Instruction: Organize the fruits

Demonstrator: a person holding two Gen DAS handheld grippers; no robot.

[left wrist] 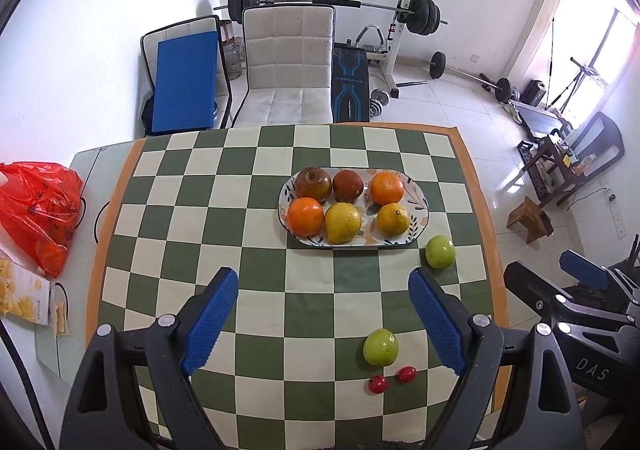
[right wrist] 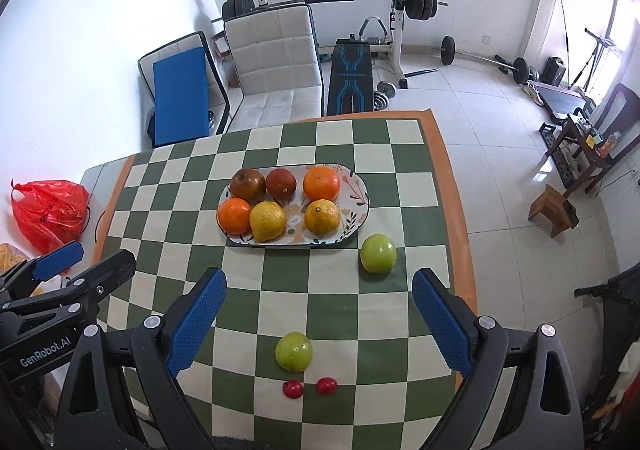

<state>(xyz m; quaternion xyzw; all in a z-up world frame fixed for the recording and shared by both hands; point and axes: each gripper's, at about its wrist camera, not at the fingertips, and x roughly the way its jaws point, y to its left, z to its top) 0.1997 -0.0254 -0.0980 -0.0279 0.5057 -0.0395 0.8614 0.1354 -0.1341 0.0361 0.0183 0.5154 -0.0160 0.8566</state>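
Left wrist: checkered tablecloth [left wrist: 272, 274], white chair [left wrist: 288, 62], barbell rack [left wrist: 408, 6] behind.

1. The left wrist view looks forward and steeply down along its own tongs [left wrist: 324, 320] from above the near edge of the counter [left wrist: 276, 154], facing the far wall with the weight bench [left wrist: 350, 88].
2. The right wrist view has the same high, tilted stance over its tongs [right wrist: 320, 320], set just to the right; the plate [right wrist: 360, 206] sits further left in it.
3. Each view catches the other tool at its edge: the right tongs [left wrist: 580, 276] in the left view, the left tongs [right wrist: 58, 260] in the right.
4. Both share the checkered cloth [left wrist: 192, 210], plate [left wrist: 420, 210], loose green fruit [left wrist: 380, 346] and red bag [left wrist: 40, 206].
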